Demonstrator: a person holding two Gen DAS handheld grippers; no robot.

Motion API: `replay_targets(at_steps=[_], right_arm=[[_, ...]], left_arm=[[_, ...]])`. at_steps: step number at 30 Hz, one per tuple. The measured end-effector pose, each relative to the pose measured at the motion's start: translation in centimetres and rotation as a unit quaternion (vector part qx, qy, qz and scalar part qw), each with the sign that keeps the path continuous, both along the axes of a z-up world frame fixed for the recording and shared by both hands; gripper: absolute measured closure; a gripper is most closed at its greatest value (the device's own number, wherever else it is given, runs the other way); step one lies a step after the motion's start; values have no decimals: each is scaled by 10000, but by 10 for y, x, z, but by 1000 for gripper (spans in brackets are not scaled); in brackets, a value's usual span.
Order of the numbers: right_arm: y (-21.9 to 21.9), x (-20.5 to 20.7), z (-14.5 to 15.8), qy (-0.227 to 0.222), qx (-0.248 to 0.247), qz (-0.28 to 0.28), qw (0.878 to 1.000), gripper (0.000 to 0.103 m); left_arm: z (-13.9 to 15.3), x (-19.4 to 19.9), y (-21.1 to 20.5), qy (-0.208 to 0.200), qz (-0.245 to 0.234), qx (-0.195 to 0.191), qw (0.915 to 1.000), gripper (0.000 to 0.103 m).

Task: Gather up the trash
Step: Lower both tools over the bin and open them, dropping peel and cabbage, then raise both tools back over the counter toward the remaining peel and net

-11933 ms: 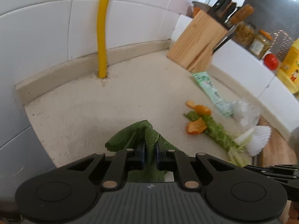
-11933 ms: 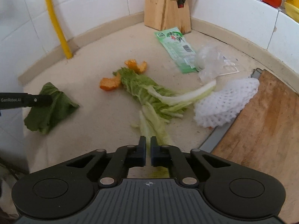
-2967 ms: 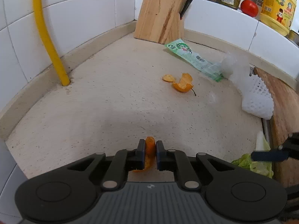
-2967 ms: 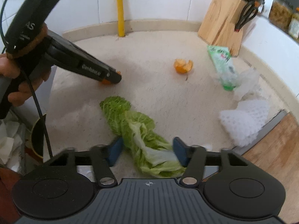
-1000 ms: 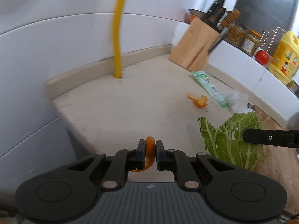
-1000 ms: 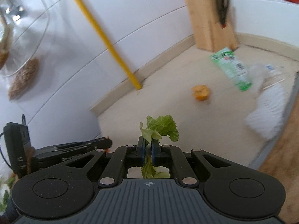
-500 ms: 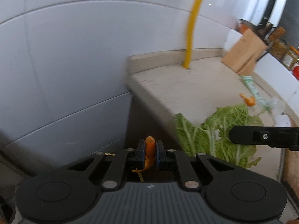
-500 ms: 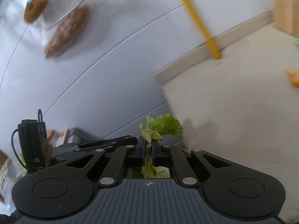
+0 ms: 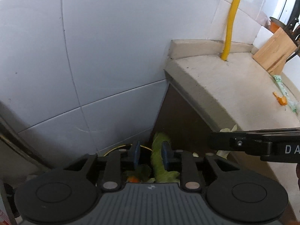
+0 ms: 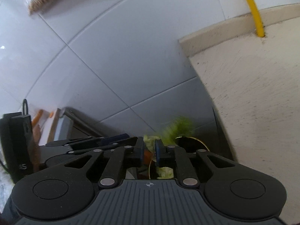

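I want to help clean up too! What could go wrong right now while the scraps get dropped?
1. The right gripper is opening with a cabbage leaf between its fingers. The bin sits tight against the counter, so the floppy leaf might catch the rim or miss.
2. The left gripper is opening too, close to the right one; they could bump.
3. An orange peel and a green wrapper on the counter could be forgotten.

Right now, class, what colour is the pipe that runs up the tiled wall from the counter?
Yellow. The pipe shows best in the left wrist view.
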State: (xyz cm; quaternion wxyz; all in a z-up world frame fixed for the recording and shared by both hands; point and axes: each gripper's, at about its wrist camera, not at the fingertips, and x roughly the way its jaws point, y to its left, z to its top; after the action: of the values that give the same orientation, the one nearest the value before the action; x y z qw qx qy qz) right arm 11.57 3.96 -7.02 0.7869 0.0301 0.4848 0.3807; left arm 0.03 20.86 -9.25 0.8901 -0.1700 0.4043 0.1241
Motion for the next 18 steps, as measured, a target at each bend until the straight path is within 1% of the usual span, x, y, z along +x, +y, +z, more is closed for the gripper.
replay_targets(at_steps=[3, 6, 9, 14, 18], right_arm=[[5, 0, -5, 82, -46, -37, 9999, 82], [6, -1, -3, 144, -18, -44, 9999, 82], [12, -2, 0, 32, -75, -62, 9999, 82], [8, -4, 7, -19, -107, -154, 9998, 82], [3, -8, 10, -38, -130, -242, 9996, 77]], left_arm=[[-4, -3, 3, -6, 22, -43, 10000, 79], [-6, -3, 6, -26, 49, -129, 9999, 78], [-4, -5, 8, -125, 105, -147, 9998, 78], [-3, -6, 15, -217, 184, -251, 9993, 77], [-3, -5, 14, -206, 117, -309, 9992, 77]])
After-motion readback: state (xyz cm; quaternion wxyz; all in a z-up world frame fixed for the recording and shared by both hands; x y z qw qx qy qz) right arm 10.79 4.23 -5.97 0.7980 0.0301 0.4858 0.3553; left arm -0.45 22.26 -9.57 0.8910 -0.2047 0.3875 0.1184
